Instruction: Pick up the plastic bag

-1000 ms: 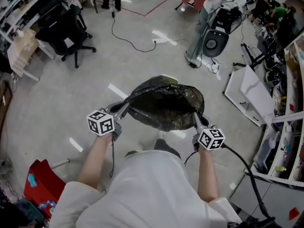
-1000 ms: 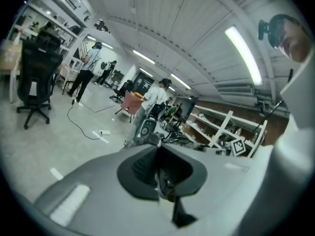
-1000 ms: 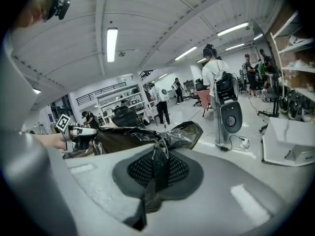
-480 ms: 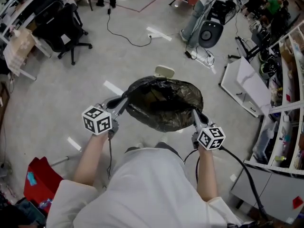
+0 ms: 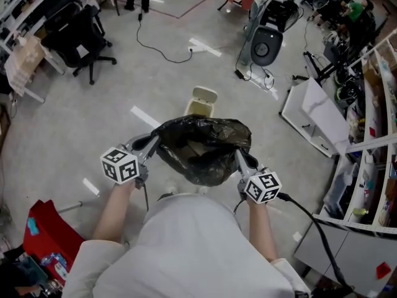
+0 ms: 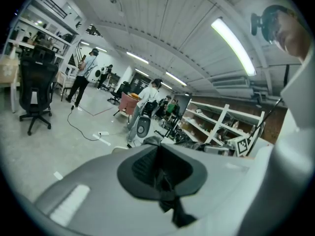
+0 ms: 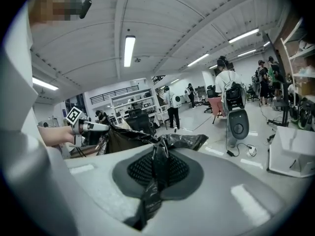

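Plastic bag [image 5: 201, 151], black: you are holding it up in front of you, mouth stretched between both grippers.
Left gripper [image 5: 151, 144]: jaws are pinching tight on the bag's left rim.
Right gripper [image 5: 238, 155]: jaws are pinching tight on the right rim.
Beige bin [image 5: 201, 102]: sitting on the floor beyond the bag.

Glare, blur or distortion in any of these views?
Head view: edges bowed, bright streaks on the floor, likely lamp glare, plastic bag sharp. Left gripper view: heavy fisheye, dark corners, ceiling tube blown out. Right gripper view: same fisheye, bag film crisp in the jaws.
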`<state>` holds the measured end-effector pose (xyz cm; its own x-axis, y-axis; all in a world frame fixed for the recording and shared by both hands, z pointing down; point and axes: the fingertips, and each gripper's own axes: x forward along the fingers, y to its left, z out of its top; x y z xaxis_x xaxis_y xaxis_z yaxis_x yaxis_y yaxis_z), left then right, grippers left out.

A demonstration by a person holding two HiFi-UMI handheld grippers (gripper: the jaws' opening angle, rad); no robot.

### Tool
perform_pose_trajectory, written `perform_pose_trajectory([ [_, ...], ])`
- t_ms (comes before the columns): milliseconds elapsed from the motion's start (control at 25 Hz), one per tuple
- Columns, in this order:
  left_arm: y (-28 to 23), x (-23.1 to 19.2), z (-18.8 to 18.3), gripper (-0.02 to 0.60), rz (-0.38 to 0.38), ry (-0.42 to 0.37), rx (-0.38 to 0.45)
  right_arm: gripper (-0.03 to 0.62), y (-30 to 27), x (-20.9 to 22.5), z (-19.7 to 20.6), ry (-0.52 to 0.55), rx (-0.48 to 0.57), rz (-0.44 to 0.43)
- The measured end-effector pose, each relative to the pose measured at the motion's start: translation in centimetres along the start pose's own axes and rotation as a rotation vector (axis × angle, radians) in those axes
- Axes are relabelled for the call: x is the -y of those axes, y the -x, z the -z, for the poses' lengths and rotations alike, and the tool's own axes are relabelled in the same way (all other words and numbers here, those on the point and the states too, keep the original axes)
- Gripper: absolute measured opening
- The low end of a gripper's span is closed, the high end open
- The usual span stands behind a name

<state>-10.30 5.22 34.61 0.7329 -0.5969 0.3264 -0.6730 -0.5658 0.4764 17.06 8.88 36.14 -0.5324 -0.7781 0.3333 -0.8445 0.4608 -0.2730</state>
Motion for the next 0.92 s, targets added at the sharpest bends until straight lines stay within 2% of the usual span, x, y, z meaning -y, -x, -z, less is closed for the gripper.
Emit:
perform_pose_trajectory([
  [200,-0.6,1.4,0.5,0.007,-0.013,0.012,0.013,0.002,0.7,0.6,-0.4,0.019,-0.002,-0.028],
  [920,-2.0,3.6,0.8,0.008,-0.013,0.019,0.027,0.002,2.0,3.4,-0.9,-0.007,0.027,-0.013],
])
